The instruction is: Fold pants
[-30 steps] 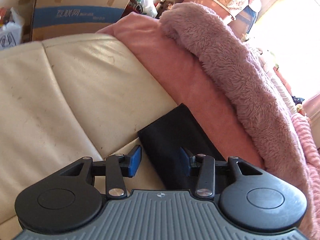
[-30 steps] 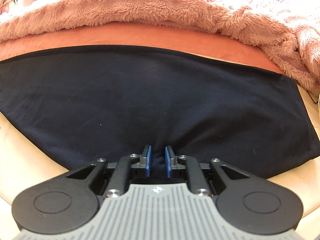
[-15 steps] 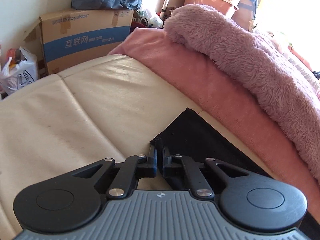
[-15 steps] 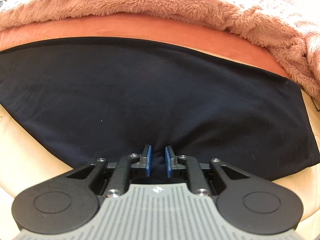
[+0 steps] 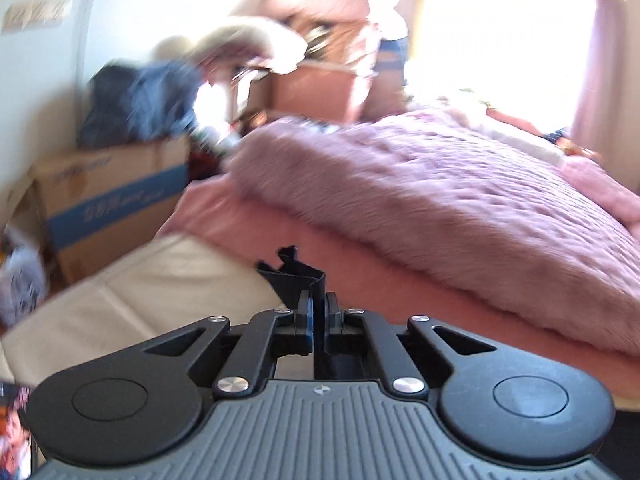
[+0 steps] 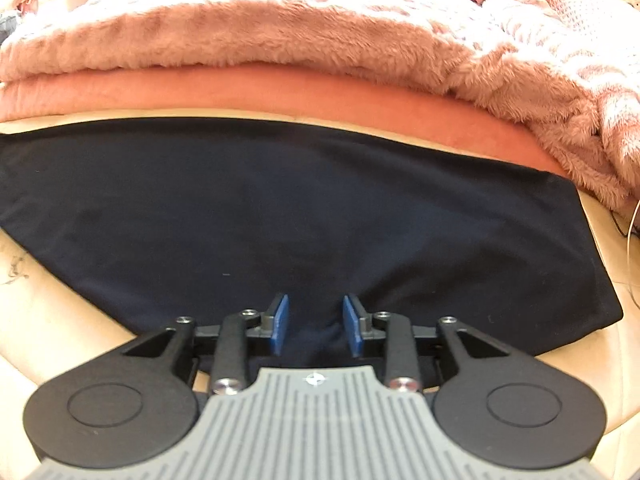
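Observation:
The dark navy pants [image 6: 288, 216] lie flat across the cream leather surface [image 6: 48, 320], folded lengthwise. My right gripper [image 6: 316, 322] is low over their near edge with its blue pads apart, and fabric lies between them untouched by the pads. My left gripper [image 5: 318, 312] is shut on a corner of the pants [image 5: 294, 274] and holds it lifted off the cream surface [image 5: 160, 280]; the left wrist view is motion-blurred.
A pink sheet [image 6: 280, 92] and a fluffy pink blanket [image 6: 280, 28] lie just beyond the pants. In the left wrist view a cardboard box [image 5: 112, 204] with dark clothes on top stands at the left. A thin cable [image 6: 630, 236] runs at the right edge.
My left gripper closed on the pants corner and has lifted it, tilting upward. My right gripper's pads have opened wider over the pants' near edge.

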Motion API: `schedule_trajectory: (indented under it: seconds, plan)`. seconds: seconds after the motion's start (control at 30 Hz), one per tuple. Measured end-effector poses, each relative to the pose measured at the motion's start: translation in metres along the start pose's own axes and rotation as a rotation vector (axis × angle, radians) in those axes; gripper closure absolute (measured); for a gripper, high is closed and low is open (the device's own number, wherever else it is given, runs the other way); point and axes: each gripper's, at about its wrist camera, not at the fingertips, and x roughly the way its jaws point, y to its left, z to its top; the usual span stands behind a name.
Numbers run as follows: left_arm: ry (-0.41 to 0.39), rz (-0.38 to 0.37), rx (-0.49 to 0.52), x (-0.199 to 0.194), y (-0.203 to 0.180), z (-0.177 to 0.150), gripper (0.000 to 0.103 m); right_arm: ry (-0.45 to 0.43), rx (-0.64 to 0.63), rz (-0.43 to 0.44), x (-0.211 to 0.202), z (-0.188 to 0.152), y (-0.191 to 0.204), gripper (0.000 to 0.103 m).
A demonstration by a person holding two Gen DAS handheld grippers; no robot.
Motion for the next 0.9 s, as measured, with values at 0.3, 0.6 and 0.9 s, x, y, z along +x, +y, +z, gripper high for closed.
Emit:
schedule_trajectory:
  seconds: [0.3,0.6,0.9]
  plan:
    - [-0.124,-0.18,0.481,-0.063,-0.157,-0.057,0.099,-0.029,0.003,0.149,-0.022,-0.012,0.027,0.067]
    - [0.033,-0.394,0.833,-0.084,-0.217,-0.177,0.099,0.002,0.07,0.196,-0.036,-0.047,0.022,0.067]
    - [0.271,-0.487,0.628,-0.057,-0.167,-0.165,0.098,0.029,0.077,0.265,-0.032,-0.06,0.036,0.065]
